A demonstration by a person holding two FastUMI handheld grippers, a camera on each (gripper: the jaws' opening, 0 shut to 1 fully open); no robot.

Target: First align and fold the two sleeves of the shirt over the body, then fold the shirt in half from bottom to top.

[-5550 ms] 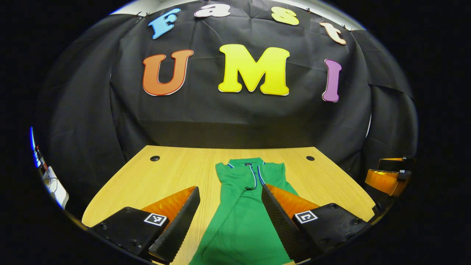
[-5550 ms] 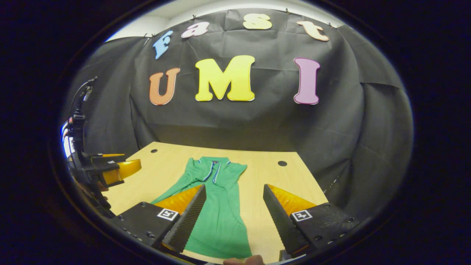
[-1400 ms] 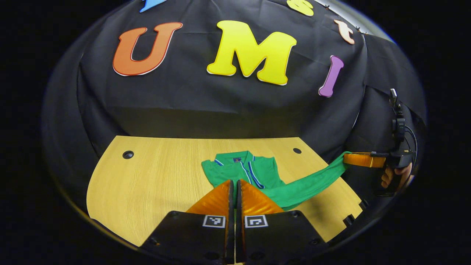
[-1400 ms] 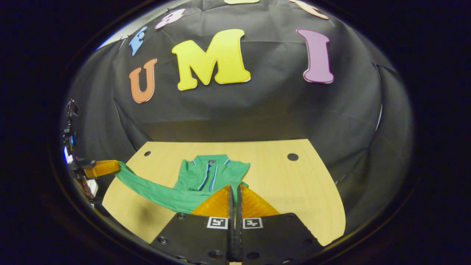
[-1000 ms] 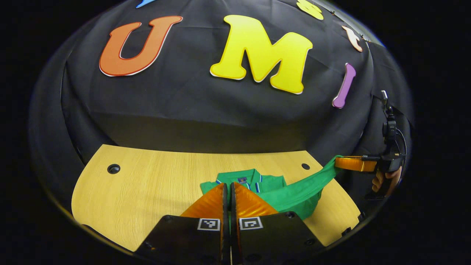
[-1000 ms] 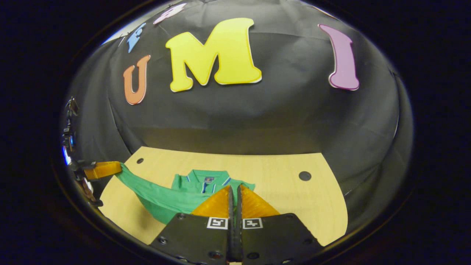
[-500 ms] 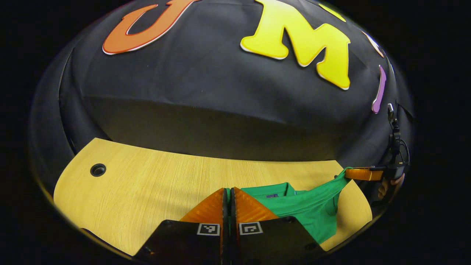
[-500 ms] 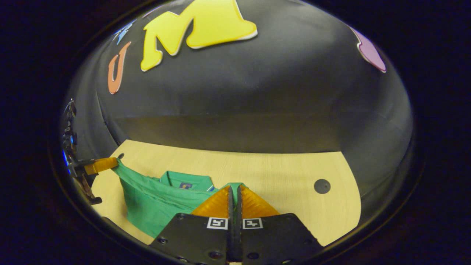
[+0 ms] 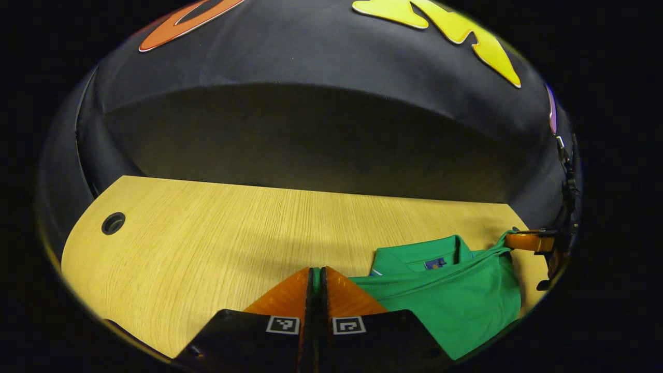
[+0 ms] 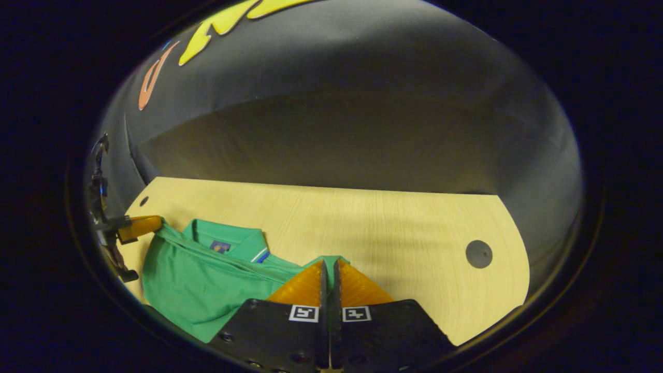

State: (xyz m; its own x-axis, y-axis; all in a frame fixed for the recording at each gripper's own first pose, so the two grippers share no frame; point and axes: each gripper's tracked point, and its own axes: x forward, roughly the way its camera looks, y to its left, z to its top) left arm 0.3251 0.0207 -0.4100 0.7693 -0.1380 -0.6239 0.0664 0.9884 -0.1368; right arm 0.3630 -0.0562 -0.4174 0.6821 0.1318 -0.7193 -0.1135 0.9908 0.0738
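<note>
both tools (image 9: 316, 269) (image 10: 328, 261) pinch soft green shirt (image 9: 461, 295) on wood-grain table (image 9: 207, 228)

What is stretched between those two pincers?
The green shirt: its lifted edge spans from the left gripper to the right gripper, in the left gripper view.

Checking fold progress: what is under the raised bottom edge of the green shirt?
The shirt's collar lies beneath the raised bottom edge, held by the left gripper and right gripper. The folded sleeves are covered.
</note>
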